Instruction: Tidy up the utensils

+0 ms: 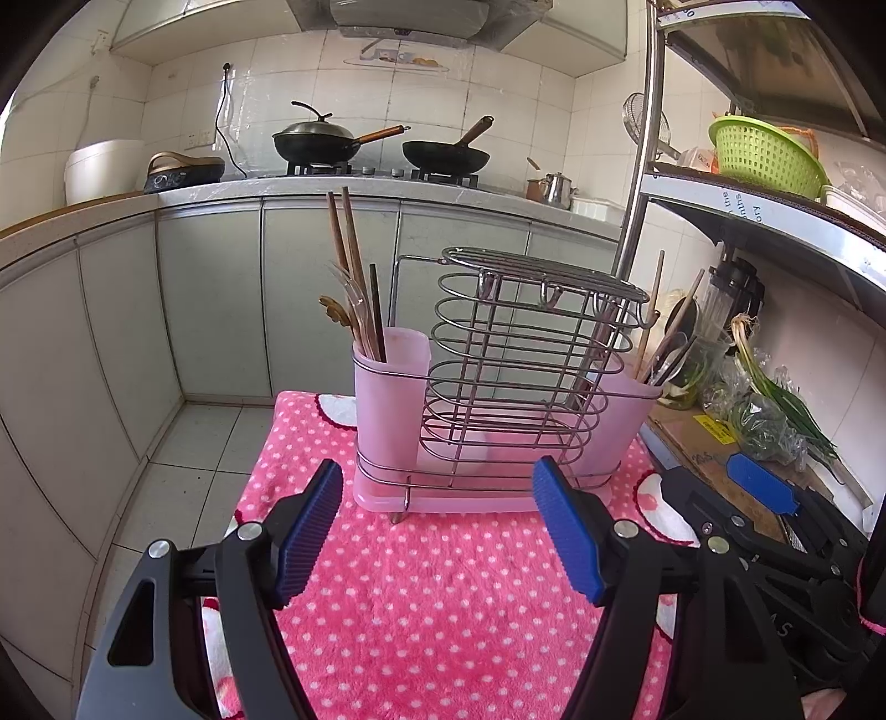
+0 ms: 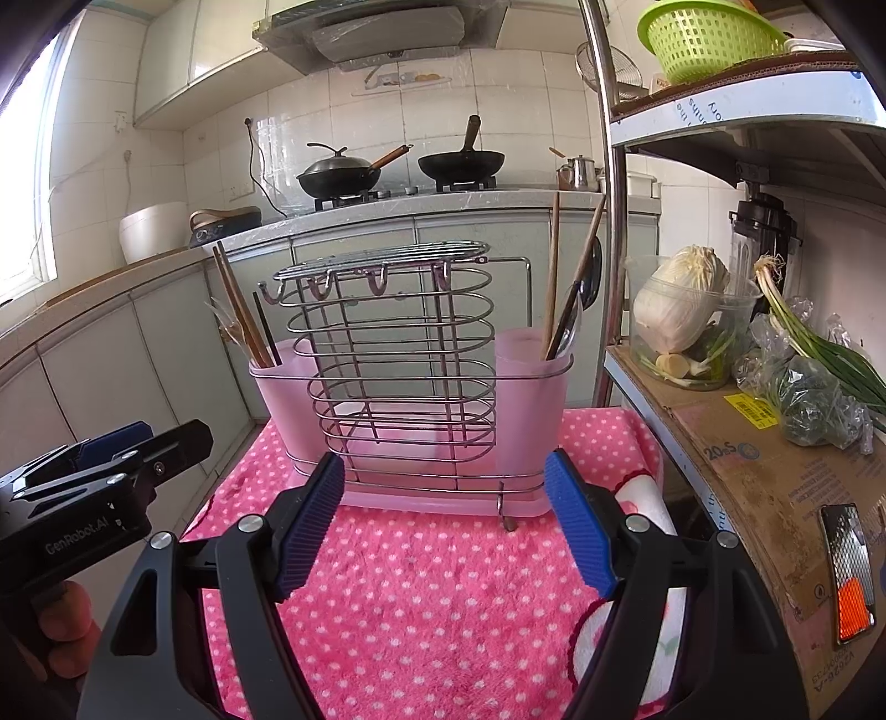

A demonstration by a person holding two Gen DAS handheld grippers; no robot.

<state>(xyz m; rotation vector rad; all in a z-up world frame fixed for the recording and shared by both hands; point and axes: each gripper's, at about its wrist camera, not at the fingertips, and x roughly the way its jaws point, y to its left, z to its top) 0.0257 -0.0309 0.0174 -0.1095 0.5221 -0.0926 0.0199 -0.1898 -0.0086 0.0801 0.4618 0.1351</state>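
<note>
A pink plastic utensil holder (image 1: pixel 390 410) (image 2: pixel 282 396) with a wire rack (image 1: pixel 515 360) (image 2: pixel 398 354) in its middle stands on a pink polka-dot cloth (image 1: pixel 443 581) (image 2: pixel 421 581). Its left cup holds chopsticks and clear utensils (image 1: pixel 354 288) (image 2: pixel 241 315). Its right cup holds wooden sticks and spoons (image 1: pixel 664 338) (image 2: pixel 565 299). My left gripper (image 1: pixel 437 526) is open and empty just in front of the holder. My right gripper (image 2: pixel 446 520) is open and empty, also in front of the holder. The left gripper shows in the right wrist view at the left (image 2: pixel 105 459).
A metal shelf on the right carries a cardboard sheet (image 2: pixel 775 471), cabbage in a clear tub (image 2: pixel 681 310), green onions (image 2: pixel 814 343), a blender (image 2: pixel 764 232) and a green basket (image 2: pixel 703 39). Behind, a counter holds two woks (image 1: pixel 443 152) and a kettle (image 1: pixel 556 188).
</note>
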